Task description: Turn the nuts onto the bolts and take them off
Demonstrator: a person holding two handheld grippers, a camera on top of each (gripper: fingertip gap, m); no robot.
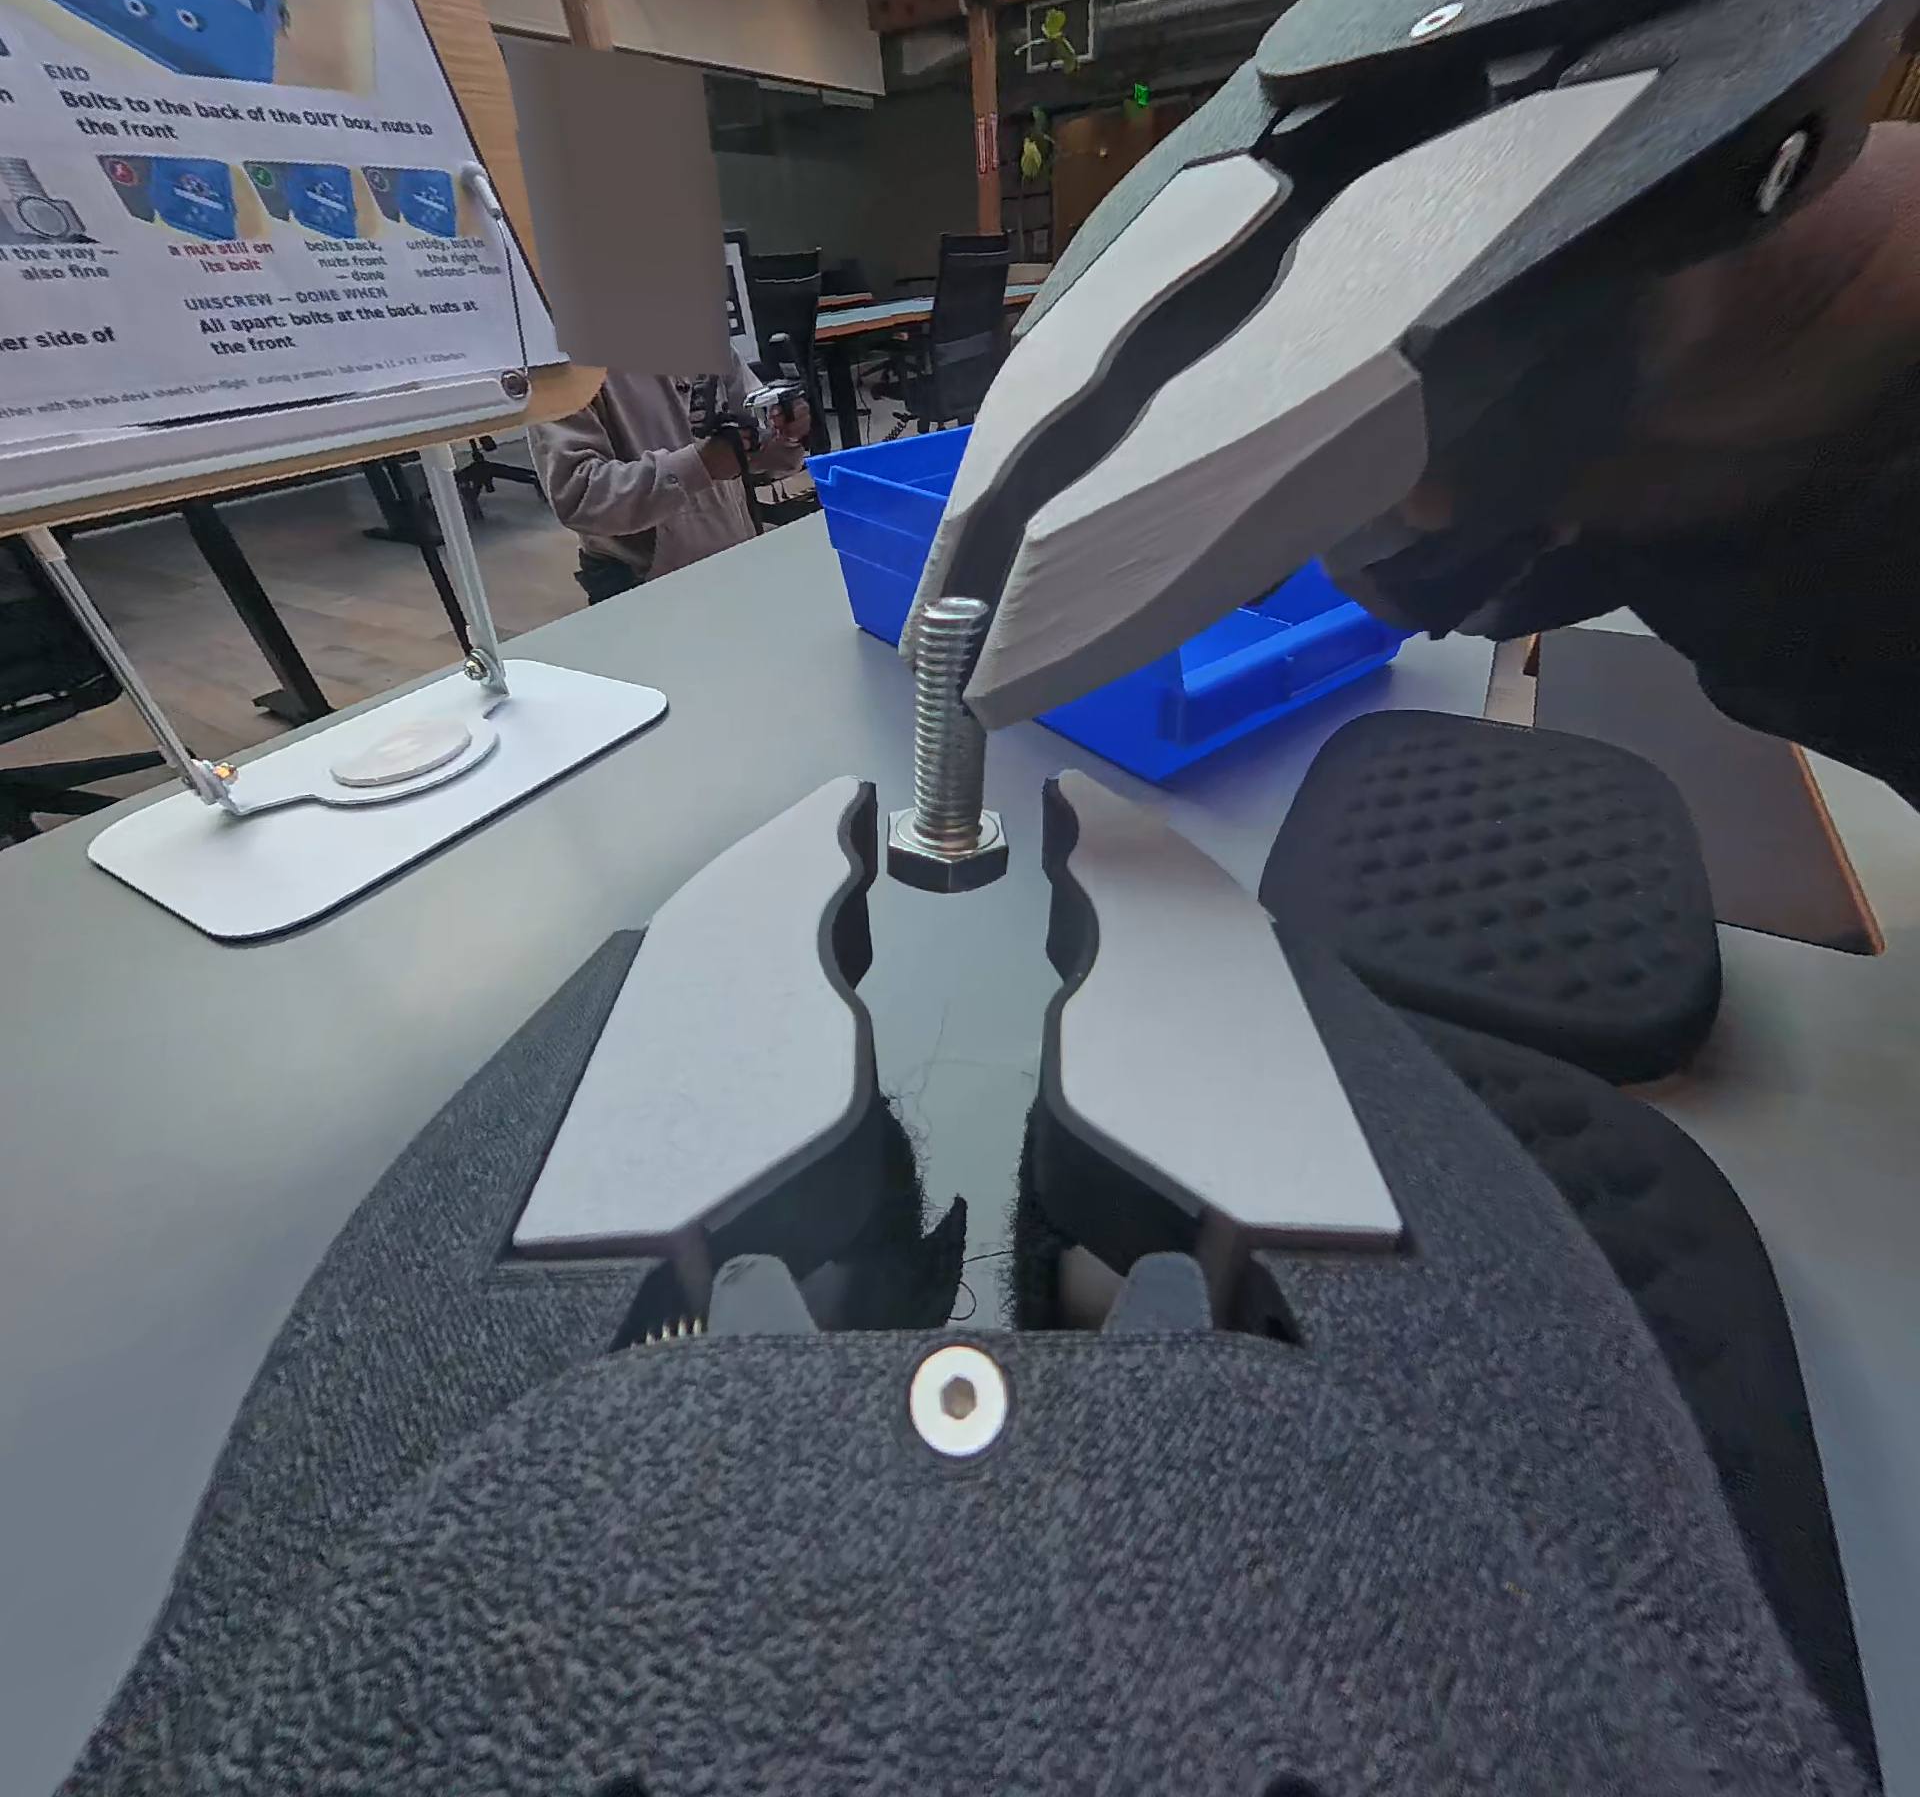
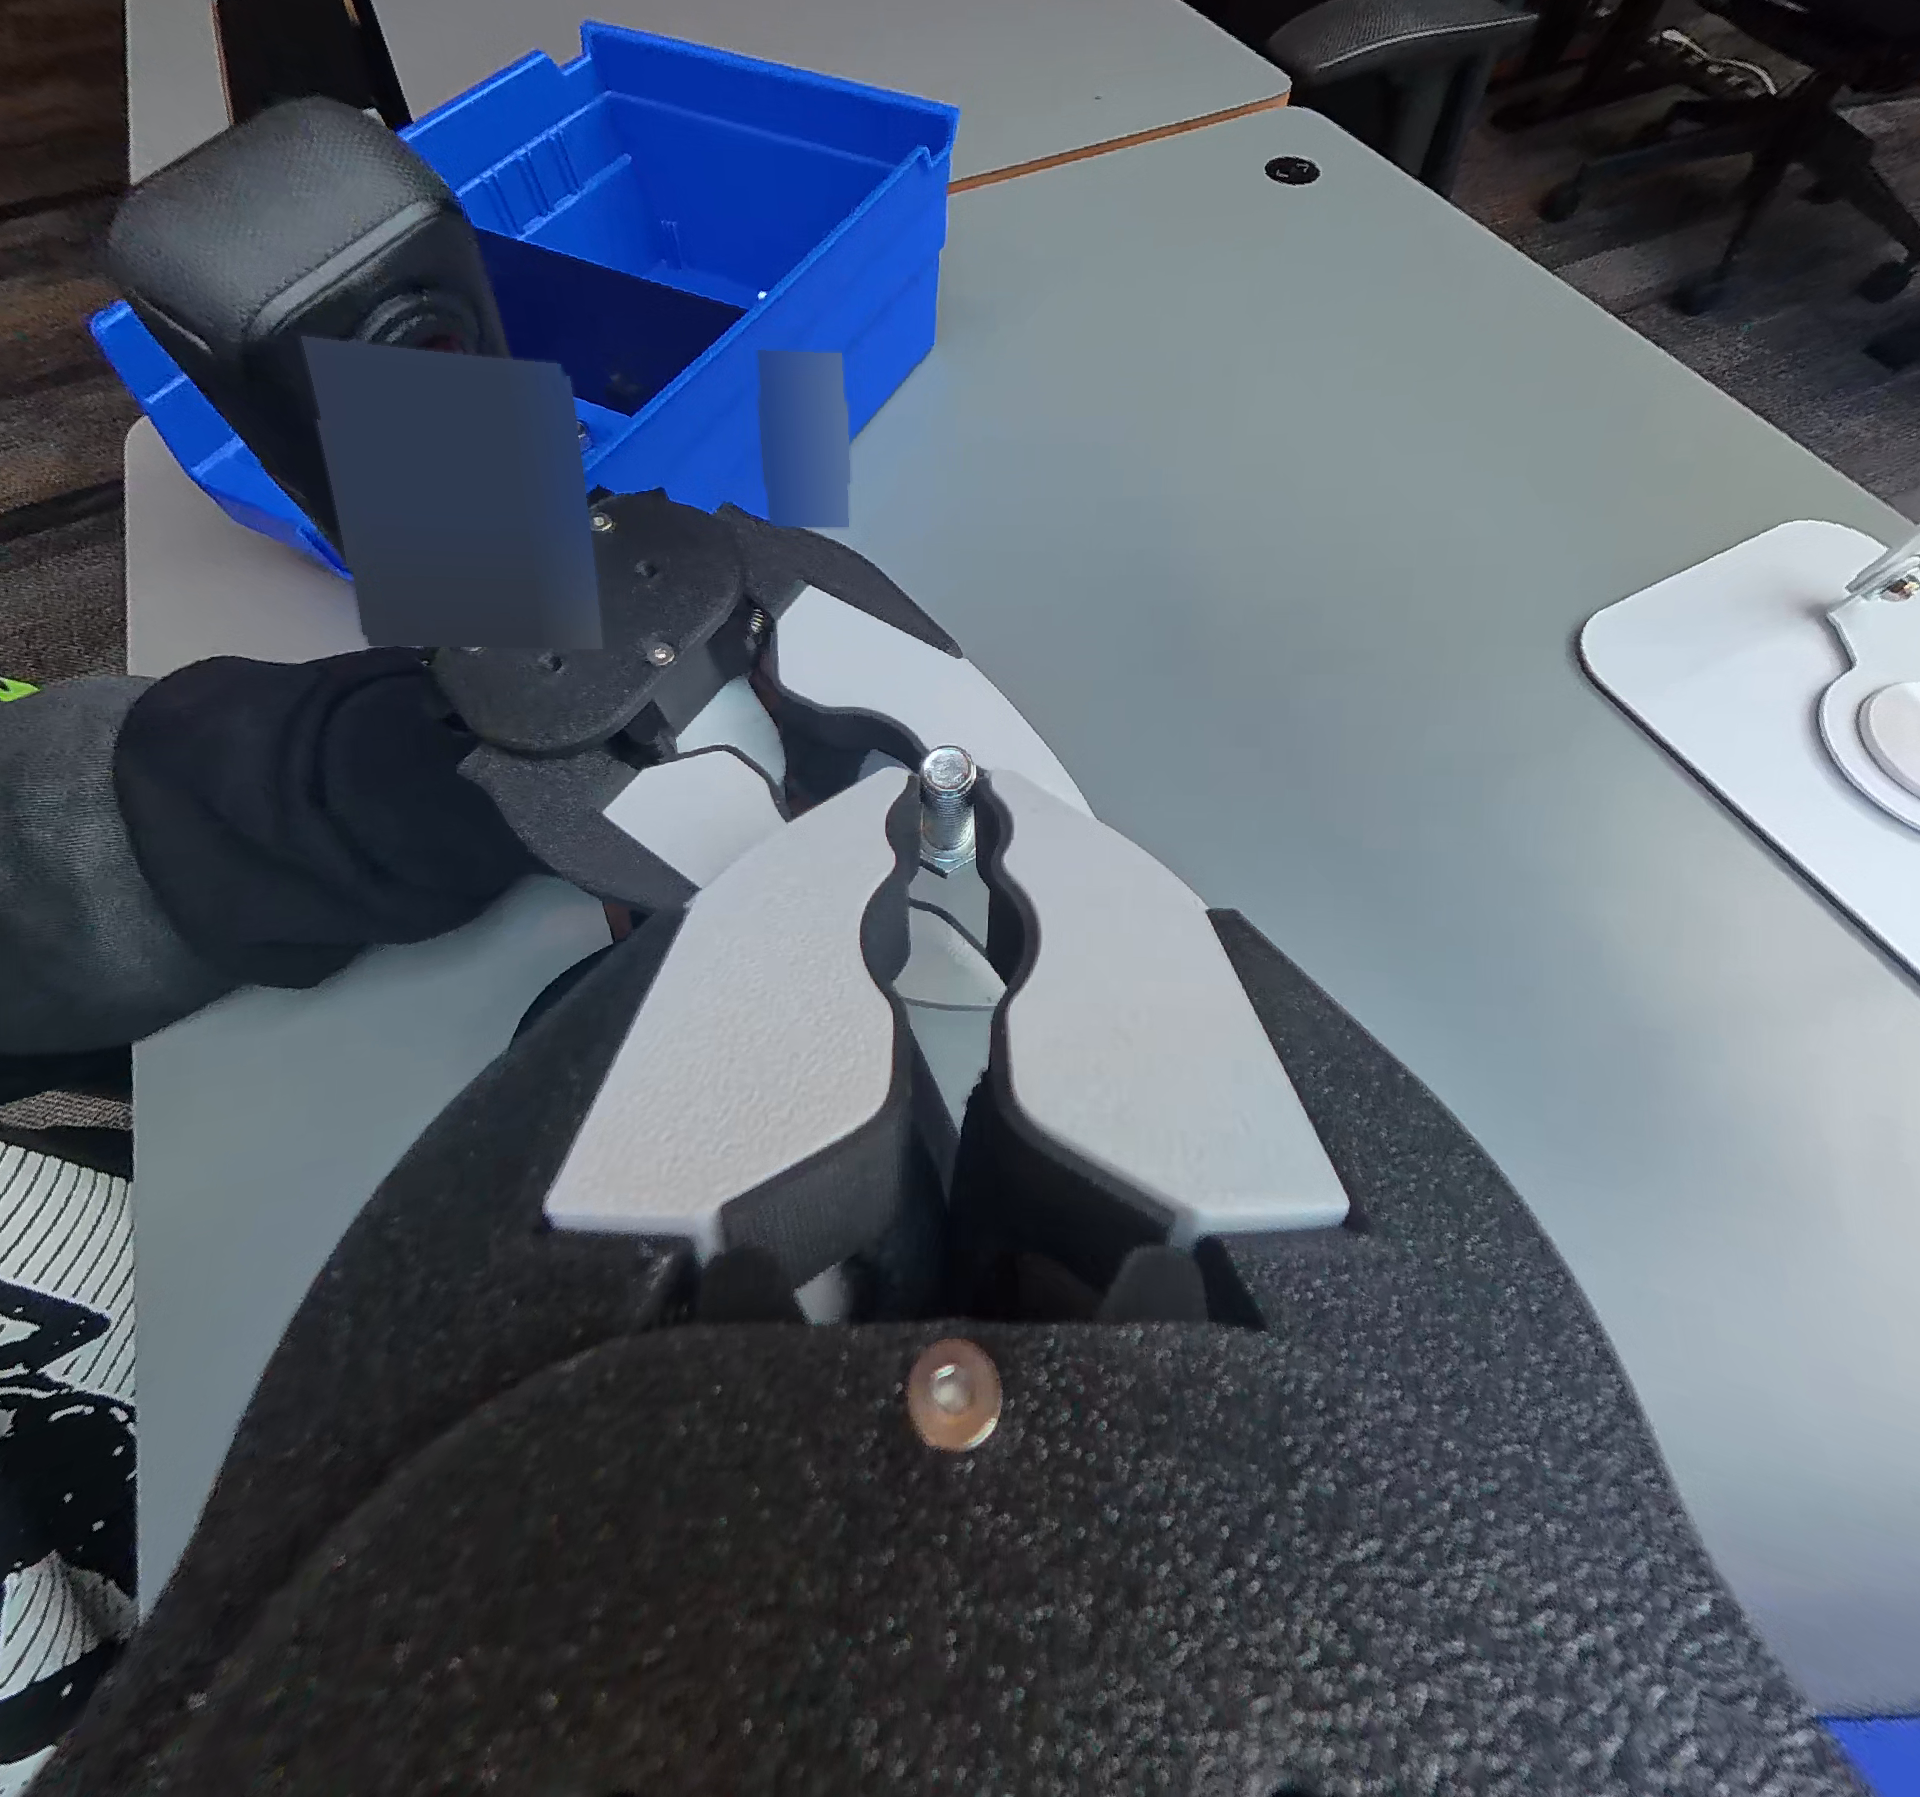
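Bolt (image 1: 948, 739) upright between parted left gripper (image 1: 956, 802); right gripper (image 2: 951, 791) pinches its tip (contact half-hidden).

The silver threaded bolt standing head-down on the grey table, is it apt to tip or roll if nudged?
The silver threaded bolt probably tips easily: it stands tall on a small hex head. Once down, it would likely roll in a curve, the head being wider than the shank. Being steel, it looks stiff, and the right gripper near its top may slip on the threads.
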